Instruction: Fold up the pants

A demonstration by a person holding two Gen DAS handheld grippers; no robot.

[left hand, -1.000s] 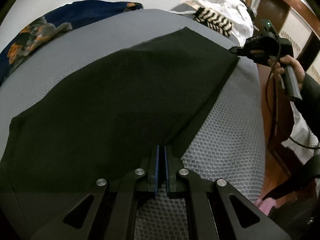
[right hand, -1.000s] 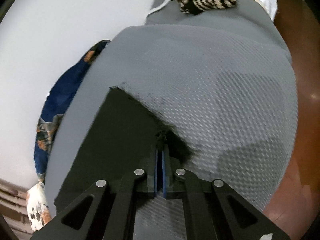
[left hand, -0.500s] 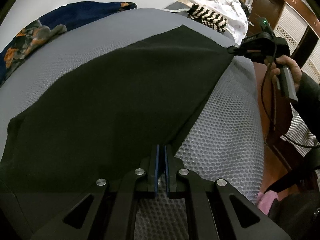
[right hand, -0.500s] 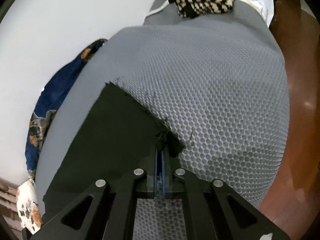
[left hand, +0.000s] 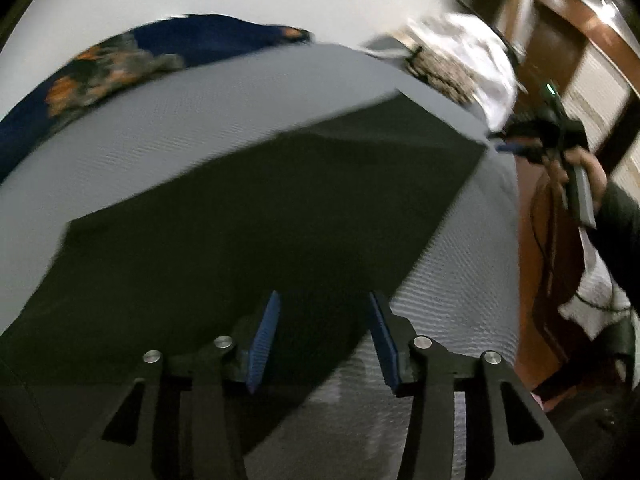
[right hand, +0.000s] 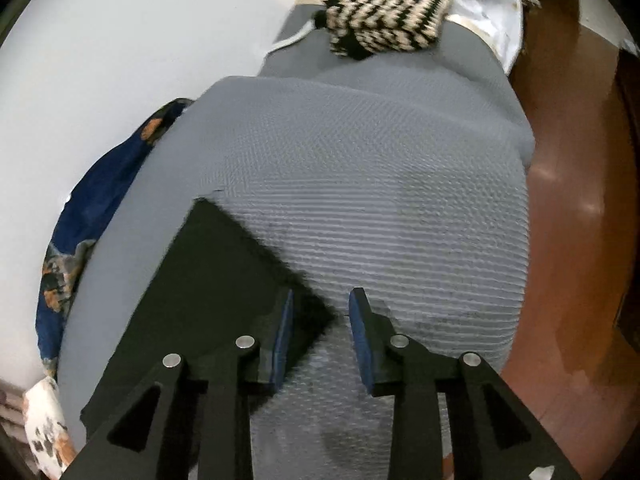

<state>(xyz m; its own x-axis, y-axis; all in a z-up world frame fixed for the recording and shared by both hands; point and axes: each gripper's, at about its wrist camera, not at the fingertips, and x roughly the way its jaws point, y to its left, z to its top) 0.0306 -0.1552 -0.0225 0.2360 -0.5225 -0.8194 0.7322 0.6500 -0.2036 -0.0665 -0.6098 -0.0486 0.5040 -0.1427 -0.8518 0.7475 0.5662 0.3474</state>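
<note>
Black pants (left hand: pixel 248 240), grey honeycomb bedcover (right hand: pixel 380 184), black-and-cream striped knit (right hand: pixel 384 20), navy floral cloth (left hand: pixel 120 60)

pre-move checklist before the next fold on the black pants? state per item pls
1. Left tongs open, nothing pinched: ok.
2. Right tongs open, nothing pinched: ok.
3. Black pants lying flat on the grey bed, no visible bunching: ok.
4. Pants corner reachable for a regrasp, sitting between the right tongs' fingers: ok.
5. Striped knit item and blue floral cloth apart from the pants: ok.
6. Layers and seams aligned under the top layer: cannot tell, fabric is dark and the left view is blurred.
</note>
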